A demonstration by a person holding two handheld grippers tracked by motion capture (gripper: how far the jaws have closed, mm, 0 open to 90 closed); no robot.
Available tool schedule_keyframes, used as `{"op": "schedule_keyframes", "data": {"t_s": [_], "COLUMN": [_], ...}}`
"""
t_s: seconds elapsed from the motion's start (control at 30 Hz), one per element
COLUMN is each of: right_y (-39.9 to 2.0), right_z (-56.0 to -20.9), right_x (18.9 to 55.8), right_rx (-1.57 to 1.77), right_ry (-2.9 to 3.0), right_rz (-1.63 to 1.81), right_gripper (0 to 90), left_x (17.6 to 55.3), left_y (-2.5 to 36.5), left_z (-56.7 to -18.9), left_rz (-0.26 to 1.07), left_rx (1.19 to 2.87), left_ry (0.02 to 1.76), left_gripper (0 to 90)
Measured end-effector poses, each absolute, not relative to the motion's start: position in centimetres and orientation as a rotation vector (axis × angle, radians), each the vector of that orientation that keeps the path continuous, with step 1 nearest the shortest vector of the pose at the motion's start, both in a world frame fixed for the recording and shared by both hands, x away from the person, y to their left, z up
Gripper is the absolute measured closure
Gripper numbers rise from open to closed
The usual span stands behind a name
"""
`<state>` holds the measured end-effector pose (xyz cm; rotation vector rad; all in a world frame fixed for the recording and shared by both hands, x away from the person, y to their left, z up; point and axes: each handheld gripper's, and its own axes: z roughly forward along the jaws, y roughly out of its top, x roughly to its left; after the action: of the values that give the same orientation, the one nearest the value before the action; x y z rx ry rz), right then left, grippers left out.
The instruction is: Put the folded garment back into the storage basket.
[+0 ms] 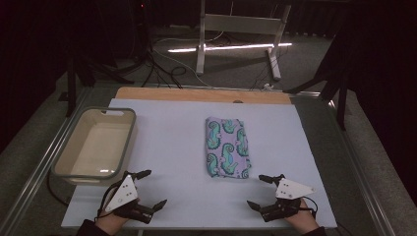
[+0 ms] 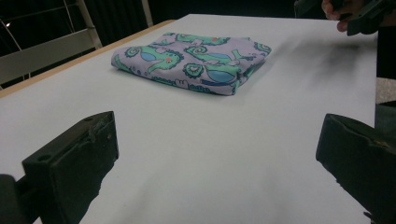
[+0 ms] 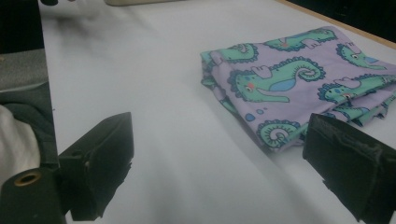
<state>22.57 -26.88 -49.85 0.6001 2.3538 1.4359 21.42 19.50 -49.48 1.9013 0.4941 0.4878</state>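
Both grippers hovered low over the near edge of the table, the left gripper and the right gripper each with jaws spread wide and nothing between them. Between them and a little farther back lay the folded cloth, flat, lavender with a green seahorse print. It looked like the approach stage, before any grip; the next move likely called for closing on the cloth's near edge. An empty bin sat well to the left, and nothing stood between the grippers and the cloth.
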Motion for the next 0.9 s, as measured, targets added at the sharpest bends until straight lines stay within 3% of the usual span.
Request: {"op": "schedule_keyframes", "data": {"t_s": [0.37, 0.9], "right_y": [-26.8, -25.8], "right_z": [-49.2, -43.9], "right_x": [22.1, 22.3], "right_rx": [0.599, 0.562], "right_ry": [2.35, 2.344], "right_rz": [1.458, 1.442], "right_gripper": [8.9, 9.4], "left_x": [21.5, 22.6], "left_y": [18.6, 17.4], "left_z": [-49.1, -45.1], "left_rz": [0.431, 0.355], "left_rx": [1.922, 1.916], "left_ry": [0.468, 0.46], "left_gripper": [0.0, 0.0]}}
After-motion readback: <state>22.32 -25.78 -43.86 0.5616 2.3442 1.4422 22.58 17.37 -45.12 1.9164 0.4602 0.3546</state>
